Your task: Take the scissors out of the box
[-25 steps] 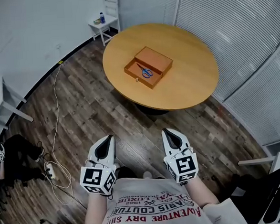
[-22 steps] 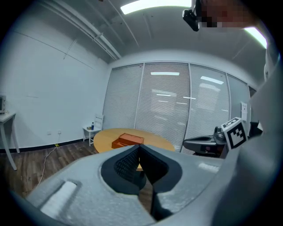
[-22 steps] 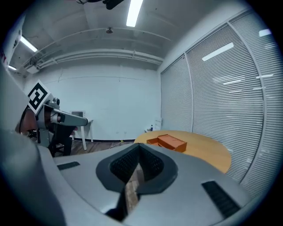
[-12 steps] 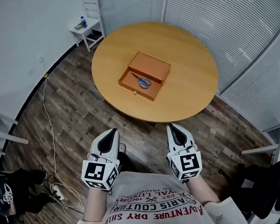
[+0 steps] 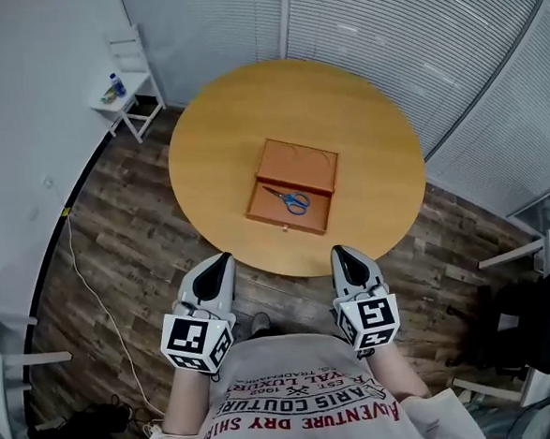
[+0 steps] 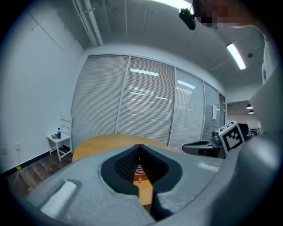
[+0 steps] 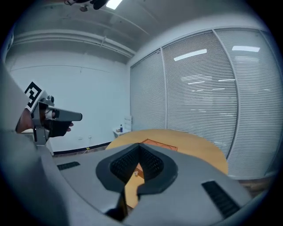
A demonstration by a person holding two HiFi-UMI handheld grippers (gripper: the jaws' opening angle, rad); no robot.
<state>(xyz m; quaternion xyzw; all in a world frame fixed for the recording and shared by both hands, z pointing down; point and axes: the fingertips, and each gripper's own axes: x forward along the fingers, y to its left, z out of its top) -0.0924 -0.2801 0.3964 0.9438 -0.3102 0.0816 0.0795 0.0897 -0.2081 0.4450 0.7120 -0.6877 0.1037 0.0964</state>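
An orange wooden box [image 5: 295, 168] sits in the middle of a round wooden table [image 5: 204, 144], its drawer [image 5: 286, 208] pulled out toward me. Blue-handled scissors [image 5: 293, 201] lie in the drawer. Both grippers are held side by side in front of my chest, short of the table's near edge and pointing at it. My left gripper [image 5: 225, 258] [image 6: 139, 146] is shut with nothing in it, and so is my right gripper [image 5: 338, 251] [image 7: 139, 145]. In the left gripper view a slice of the box [image 6: 139, 170] shows behind the closed jaws.
A small white chair [image 5: 126, 79] with a blue bottle [image 5: 117, 84] stands far left by the wall. Blinds [image 5: 412, 26] line the curved wall behind the table. A cable [image 5: 90, 292] trails over the wood floor at left. A black chair [image 5: 544, 308] stands at right.
The view has swung round, so the table and box now sit centred and nearer ahead of me. Both grippers stay shut and side by side, now closer to the table's edge.
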